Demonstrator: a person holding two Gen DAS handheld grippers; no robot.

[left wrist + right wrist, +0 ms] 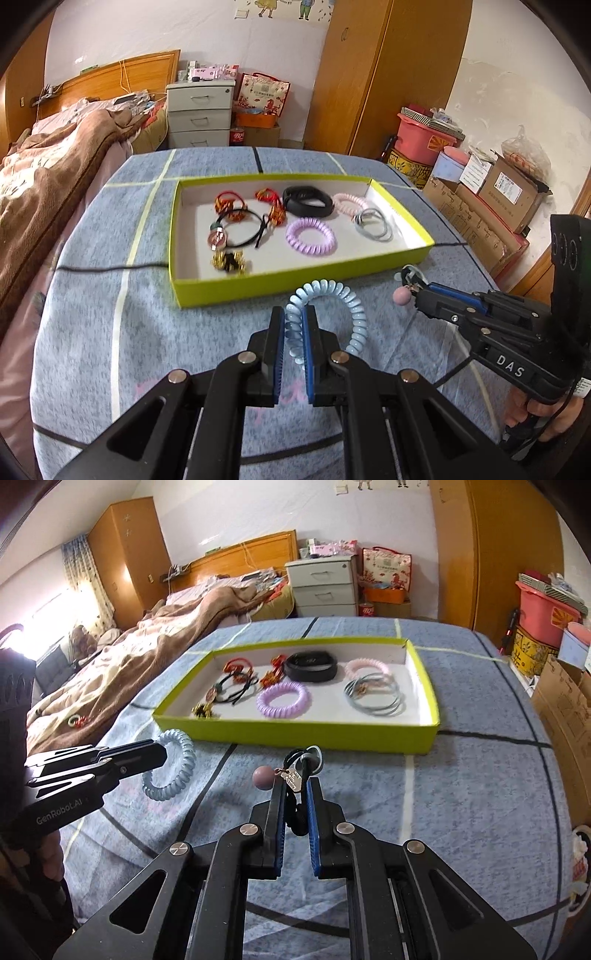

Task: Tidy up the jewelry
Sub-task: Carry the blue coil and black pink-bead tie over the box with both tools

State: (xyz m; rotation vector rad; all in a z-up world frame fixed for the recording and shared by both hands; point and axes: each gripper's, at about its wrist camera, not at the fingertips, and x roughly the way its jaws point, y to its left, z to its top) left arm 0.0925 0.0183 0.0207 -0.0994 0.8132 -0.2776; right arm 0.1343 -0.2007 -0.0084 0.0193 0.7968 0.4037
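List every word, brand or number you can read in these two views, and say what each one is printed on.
"DAS": on the body of the right gripper, seen from the left wrist.
"GenRobot.AI": on the body of the left gripper, seen from the right wrist.
Too small or blurred to read: the small metal tag on the hair tie held by the right gripper, the red gift bag, the cardboard box labels, the red can.

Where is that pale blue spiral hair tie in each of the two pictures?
Left wrist view: blue spiral hair tie sits bottom centre, pinched in the left gripper.
Right wrist view: it is at left, in front of the tray.
Shared landmark: the yellow-green tray.
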